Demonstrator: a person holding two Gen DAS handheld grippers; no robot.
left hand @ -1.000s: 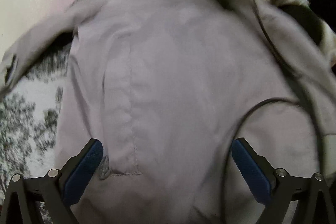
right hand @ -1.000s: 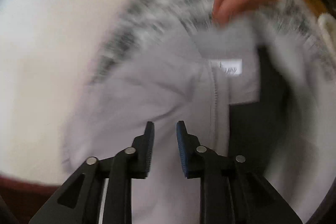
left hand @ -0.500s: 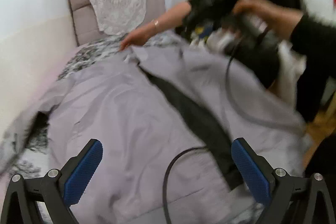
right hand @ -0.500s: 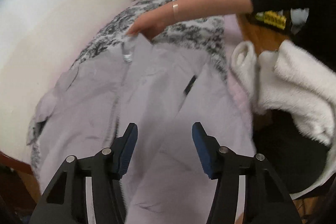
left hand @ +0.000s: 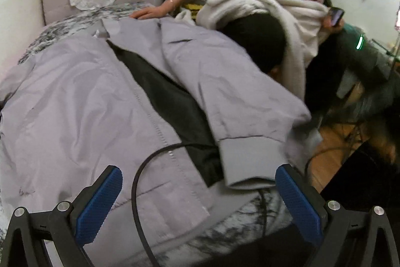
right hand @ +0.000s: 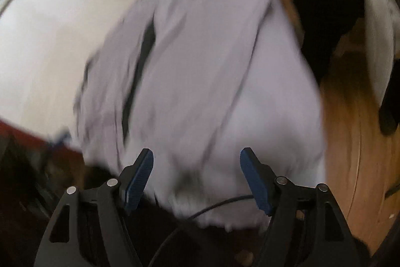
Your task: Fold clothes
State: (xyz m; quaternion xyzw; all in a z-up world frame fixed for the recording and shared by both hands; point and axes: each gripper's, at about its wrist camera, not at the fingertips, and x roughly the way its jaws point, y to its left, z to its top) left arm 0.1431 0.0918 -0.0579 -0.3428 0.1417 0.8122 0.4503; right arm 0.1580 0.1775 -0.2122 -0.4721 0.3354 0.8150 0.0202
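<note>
The grey jacket (left hand: 82,101) lies spread front-up across the bed (left hand: 62,24), collar toward twelve o'clock, dark lining showing. The left gripper (left hand: 197,194) hovers wide open, holding nothing. The right gripper (right hand: 196,177), jaws just opening, grips nothing above the blurred hem.

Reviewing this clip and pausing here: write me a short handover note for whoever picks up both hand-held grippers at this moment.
Left hand-held gripper: open, empty, above the near hem of the grey jacket.
Right hand-held gripper: jaws have just been opening, nothing between them, over the jacket's lower part; view blurred.
Jacket lies front up on the patterned bed cover, unzipped, dark lining showing, right sleeve laid across the front panel. Another person's hand rests by the collar.
Done: jacket spread, one sleeve in.
Left: the other sleeve, then folding the body.
</note>
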